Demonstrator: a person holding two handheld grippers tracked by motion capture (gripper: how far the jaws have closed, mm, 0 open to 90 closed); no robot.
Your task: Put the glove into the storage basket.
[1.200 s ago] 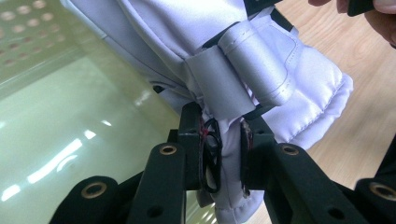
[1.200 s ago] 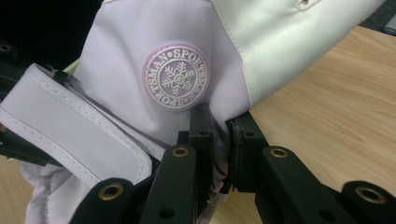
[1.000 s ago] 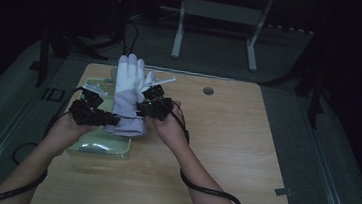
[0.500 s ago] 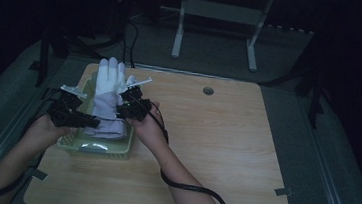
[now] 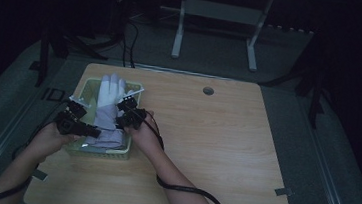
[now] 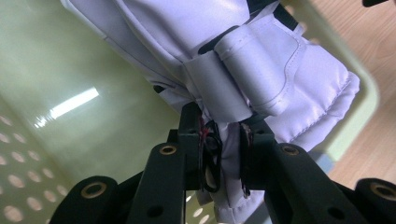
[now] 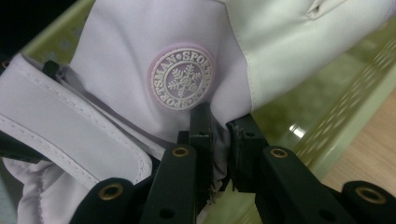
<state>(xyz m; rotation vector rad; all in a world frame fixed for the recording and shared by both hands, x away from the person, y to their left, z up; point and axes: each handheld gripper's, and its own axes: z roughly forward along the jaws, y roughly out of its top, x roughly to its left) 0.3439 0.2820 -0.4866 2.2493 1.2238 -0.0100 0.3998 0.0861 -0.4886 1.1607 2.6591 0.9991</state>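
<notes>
White padded fabric sits pinched in both of your claws. Your left claw (image 6: pixel 223 154) has its jaws drawn close together on the cuff edge of the glove (image 6: pixel 243 60), with a fold of cloth and a dark cord between the pads. Your right claw (image 7: pixel 219 140) is likewise nearly closed, clamped on the glove's (image 7: pixel 140 79) hem just below a round snowflake badge (image 7: pixel 182 77).

From the high view, your left claw (image 5: pixel 74 124) holds the cuff from the left and your right claw (image 5: pixel 128 117) holds it from the right, the two facing each other across the glove (image 5: pixel 107 102). The glove's fingers point away from you, toward the far end of the basket.

Container: one pale green perforated basket (image 5: pixel 83 92) stands on the left part of the wooden tabletop (image 5: pixel 224 151), near its left edge. The glove lies in and over the basket, cuff at the near end, fingertips reaching the far rim. The left gripper view shows the basket's smooth floor and dotted wall (image 6: pixel 28 186) under the glove. Whether the glove rests on the floor or hangs just above it cannot be told.

Surroundings: a round grommet hole (image 5: pixel 208 90) sits in the tabletop near the far edge, well apart from the basket. Cables trail from both claws back toward you. Nothing stands between the claws and the basket.
</notes>
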